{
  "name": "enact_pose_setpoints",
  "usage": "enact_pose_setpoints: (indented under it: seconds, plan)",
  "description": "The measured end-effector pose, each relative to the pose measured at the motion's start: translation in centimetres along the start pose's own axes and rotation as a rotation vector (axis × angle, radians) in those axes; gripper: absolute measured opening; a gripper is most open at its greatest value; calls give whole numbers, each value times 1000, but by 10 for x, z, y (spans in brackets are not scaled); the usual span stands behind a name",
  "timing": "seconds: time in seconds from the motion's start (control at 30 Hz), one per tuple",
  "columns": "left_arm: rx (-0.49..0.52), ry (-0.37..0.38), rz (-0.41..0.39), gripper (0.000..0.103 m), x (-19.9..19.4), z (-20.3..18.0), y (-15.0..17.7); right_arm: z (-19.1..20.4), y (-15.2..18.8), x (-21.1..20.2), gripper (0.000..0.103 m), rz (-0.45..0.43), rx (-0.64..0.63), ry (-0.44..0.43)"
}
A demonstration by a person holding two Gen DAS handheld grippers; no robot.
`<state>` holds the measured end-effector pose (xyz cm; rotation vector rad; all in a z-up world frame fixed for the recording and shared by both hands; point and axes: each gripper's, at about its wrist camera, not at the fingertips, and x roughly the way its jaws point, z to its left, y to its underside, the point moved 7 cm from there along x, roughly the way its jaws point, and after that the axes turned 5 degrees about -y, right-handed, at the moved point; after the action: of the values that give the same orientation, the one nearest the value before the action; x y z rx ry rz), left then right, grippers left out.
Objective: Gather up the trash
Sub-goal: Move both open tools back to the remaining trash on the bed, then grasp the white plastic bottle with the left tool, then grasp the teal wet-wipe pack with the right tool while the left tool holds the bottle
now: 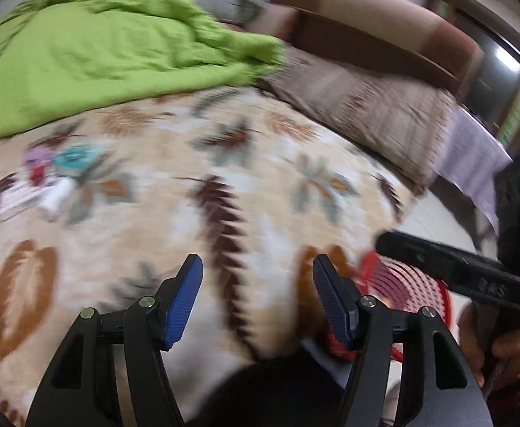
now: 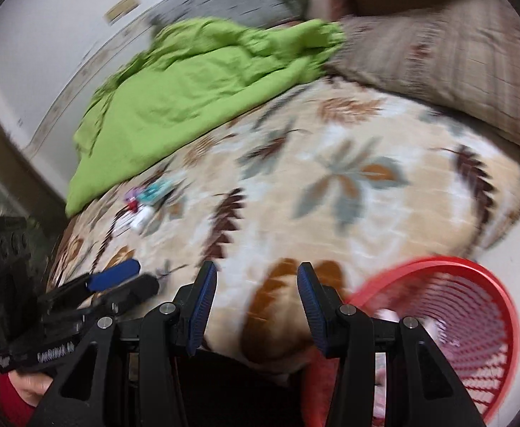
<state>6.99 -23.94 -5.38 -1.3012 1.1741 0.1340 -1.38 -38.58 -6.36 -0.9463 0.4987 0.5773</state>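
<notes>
Red basket [image 2: 473, 327] beside leaf-print bedspread [image 2: 331, 178]; green blanket [image 2: 189, 89] beyond.

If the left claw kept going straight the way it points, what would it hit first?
Most likely the leaf-patterned bedspread: the open, empty left claw aims down at bare fabric. The small trash pile lies off to its left. Blur makes depth uncertain.

one red mesh basket [image 2: 466, 323] at 4 o'clock, one green sheet [image 2: 189, 96] at 11, one brown pillow [image 2: 448, 71] at 1, one leaf-print blanket [image 2: 331, 185]. small trash cluster [image 2: 142, 203] at 9, too blurred to count.
</notes>
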Motion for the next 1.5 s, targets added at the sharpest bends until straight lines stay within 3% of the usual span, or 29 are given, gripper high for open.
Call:
enact_pose_setpoints:
  seconds: [0.23,0.5,0.6,0.8,0.87,0.9,0.93,1.07,1.27,1.4,1.5]
  plan:
    - [-123,-192,-35,63,1,117,-30,35,-1,28,51,35,-54,-48]
    - [-199,-242,70,63,62,194,-48,39,-6,42,51,56,-70,-53]
    - [-204,-234,101,62,83,202,-51,35,-10,48,51,62,-68,-51]
    - [-147,-297,151,54,117,207,-58,29,-13,59,51,76,-50,-49]
    - [-168,-303,164,45,125,214,-57,29,-14,61,51,78,-54,-49]
    - [-179,-306,167,32,127,217,-55,30,-14,62,51,80,-56,-49]
    - [-191,-298,164,32,127,218,-54,31,-15,62,51,81,-58,-51]
    - [-200,-287,150,30,108,212,-40,38,-20,67,51,85,-71,-64]
    - [-235,-278,122,29,48,207,7,73,-38,96,51,119,-103,-141]
    - [-281,-382,52,29,19,225,27,100,-46,140,57,179,-113,-183]
    - [-319,-400,44,29,21,239,29,114,-58,183,60,210,-116,-179]
